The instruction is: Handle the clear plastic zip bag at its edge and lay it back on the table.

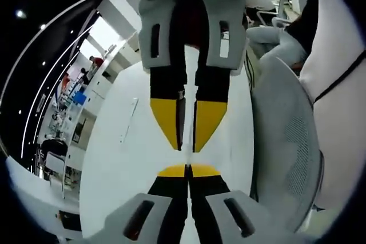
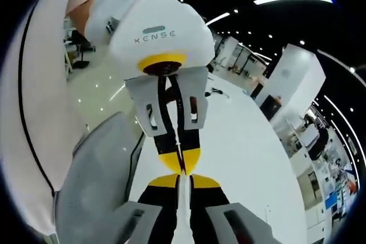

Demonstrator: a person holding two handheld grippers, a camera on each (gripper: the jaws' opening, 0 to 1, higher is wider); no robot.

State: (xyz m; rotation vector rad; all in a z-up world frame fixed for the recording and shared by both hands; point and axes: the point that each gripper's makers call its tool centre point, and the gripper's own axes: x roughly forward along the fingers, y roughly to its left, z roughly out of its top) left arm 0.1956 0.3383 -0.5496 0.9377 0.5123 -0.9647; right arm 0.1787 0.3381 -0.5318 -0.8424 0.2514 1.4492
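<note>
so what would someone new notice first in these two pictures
The two tongs meeting tip to tip: in the left gripper view the right tongs hang down from the top, yellow tips almost touching the left tongs rising from below. Both look shut, with a thin clear edge, probably the zip bag, between them above the white table. A grey mesh chair stands at the right.

The clear plastic zip bag [image 2: 182,198] shows as just 1 thin, pale sliver, seen edge-on. Its edge is pinched between the closed jaws of the left gripper [image 1: 187,171] and the right gripper [image 2: 183,180].
</note>
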